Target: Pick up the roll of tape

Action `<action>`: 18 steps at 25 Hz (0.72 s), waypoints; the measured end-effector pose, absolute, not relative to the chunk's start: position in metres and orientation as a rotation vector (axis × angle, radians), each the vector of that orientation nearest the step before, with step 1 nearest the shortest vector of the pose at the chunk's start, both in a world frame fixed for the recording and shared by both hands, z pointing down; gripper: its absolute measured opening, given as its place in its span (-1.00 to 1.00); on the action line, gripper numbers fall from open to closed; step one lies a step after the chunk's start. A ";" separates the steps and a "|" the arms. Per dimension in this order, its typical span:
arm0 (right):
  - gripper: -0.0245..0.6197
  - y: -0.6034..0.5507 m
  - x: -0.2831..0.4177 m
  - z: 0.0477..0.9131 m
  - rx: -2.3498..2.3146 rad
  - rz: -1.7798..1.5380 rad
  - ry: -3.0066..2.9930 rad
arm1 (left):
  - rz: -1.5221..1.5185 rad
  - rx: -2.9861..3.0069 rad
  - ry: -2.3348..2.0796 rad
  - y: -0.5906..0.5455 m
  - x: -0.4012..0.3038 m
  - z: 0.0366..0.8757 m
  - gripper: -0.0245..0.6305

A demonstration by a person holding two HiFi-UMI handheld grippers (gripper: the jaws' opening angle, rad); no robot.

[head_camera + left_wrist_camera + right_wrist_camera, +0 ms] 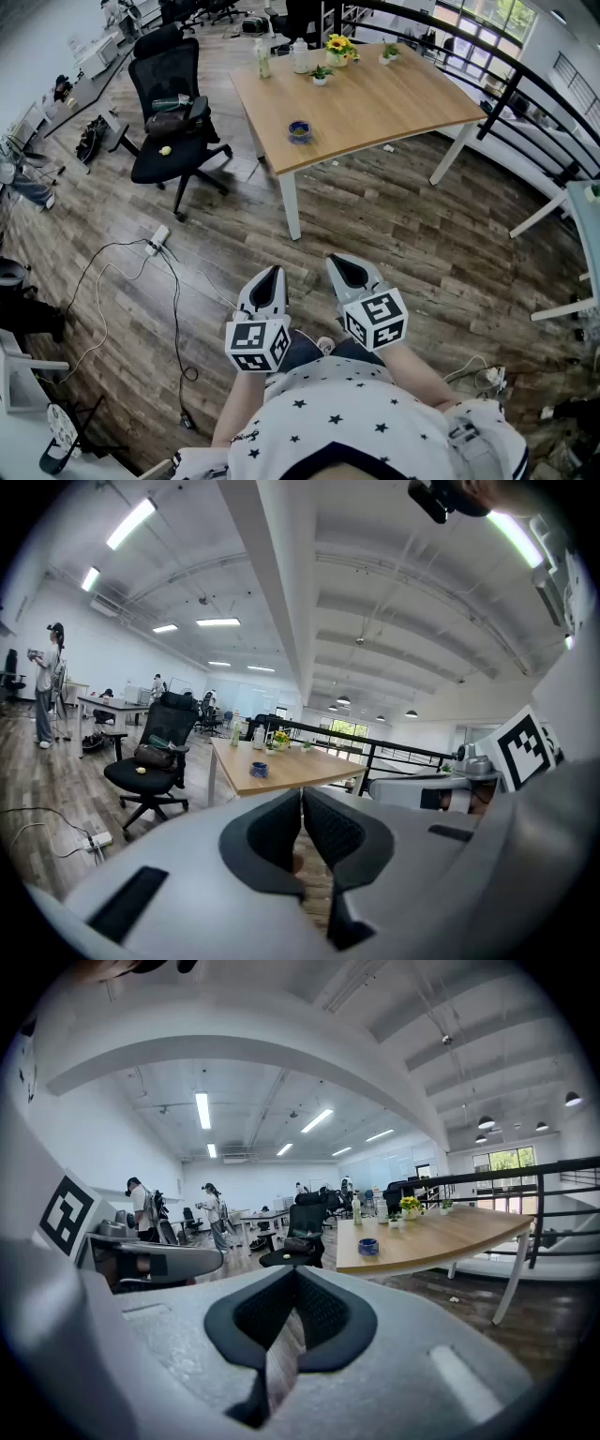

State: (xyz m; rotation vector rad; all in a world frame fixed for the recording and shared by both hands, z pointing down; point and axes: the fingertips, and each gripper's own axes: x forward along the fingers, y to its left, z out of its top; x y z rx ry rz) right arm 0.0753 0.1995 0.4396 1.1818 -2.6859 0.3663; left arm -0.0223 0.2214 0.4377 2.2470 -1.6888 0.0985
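The roll of tape (299,131) is a small blue ring lying near the front edge of a wooden table (375,94), far ahead of me. It also shows as a blue spot in the left gripper view (260,770) and in the right gripper view (368,1246). My left gripper (273,273) and right gripper (339,262) are held side by side close to my body, over the wooden floor. Both point toward the table. The jaws of each are shut with nothing between them, as the left gripper view (301,794) and right gripper view (294,1274) show.
A black office chair (173,112) stands left of the table. A power strip (157,239) with cables lies on the floor at left. Bottles and a flower pot (337,47) stand at the table's far end. A black railing (525,70) runs along the right.
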 end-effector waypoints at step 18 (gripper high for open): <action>-0.90 0.219 0.092 0.445 1.096 0.391 -2.704 | 0.072 2.229 -1.781 0.238 -0.005 0.429 -0.89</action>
